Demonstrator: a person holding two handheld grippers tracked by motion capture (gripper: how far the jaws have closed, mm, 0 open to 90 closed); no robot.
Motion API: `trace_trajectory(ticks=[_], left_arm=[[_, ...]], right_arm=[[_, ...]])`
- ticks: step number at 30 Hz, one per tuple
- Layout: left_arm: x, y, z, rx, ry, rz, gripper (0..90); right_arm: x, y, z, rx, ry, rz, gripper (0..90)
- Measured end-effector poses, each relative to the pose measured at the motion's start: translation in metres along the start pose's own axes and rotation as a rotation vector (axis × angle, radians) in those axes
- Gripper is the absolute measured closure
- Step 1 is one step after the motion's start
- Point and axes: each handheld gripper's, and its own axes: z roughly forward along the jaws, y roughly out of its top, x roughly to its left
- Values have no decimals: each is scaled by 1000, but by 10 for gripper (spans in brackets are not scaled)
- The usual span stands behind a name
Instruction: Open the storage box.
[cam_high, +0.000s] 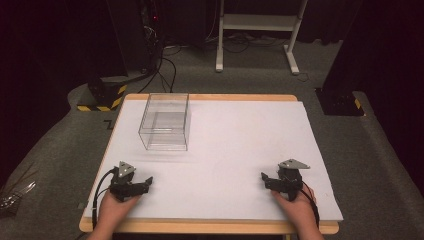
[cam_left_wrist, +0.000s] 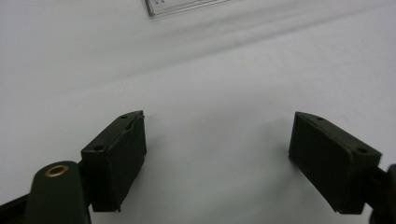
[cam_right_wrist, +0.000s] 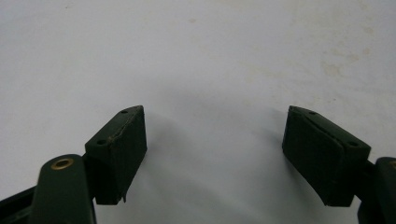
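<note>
The left gripper (cam_high: 142, 184) rests low at the bench's near left, jaws spread wide and holding nothing, pointing inward to the right. The right gripper (cam_high: 266, 179) mirrors it at the near right, jaws equally spread and empty. Both hands grip from behind. A clear plastic box (cam_high: 165, 121) stands upright on the white bench (cam_high: 240, 145), well beyond the left gripper.

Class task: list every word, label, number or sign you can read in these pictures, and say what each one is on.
No readable text anywhere.
Clear box: faint dark marks at its edge in the left gripper view, too blurred to read.
Yellow-black striped base on the floor: hazard stripes, no words.
</note>
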Motion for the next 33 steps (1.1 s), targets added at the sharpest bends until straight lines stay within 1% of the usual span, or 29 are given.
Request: trace_trajectory(ticks=[15,18,25,27,28,29,32,33], left_arm=[[0,0,0,1,2,-1,195],[-1,0,0,2,10,-5,197],[-2,1,-1,12,12,-10,196],[-1,1,-1,13,14,-6,187],[-2,2,-1,17,22,-8,187],[-1,2,-1,22,33,-5,152],[-1,2,-2,26,36,-1,152],[-1,2,-3,20,33,-4,151]], right_arm=[[0,0,0,0,2,4,217],[0,0,0,0,3,5,217],[0,0,0,0,5,5,217],[-1,0,0,-1,5,5,217],[0,0,0,0,5,5,216],[-1,0,0,0,5,6,217],[-1,0,0,-1,5,6,216],[-1,0,0,-1,5,6,217]])
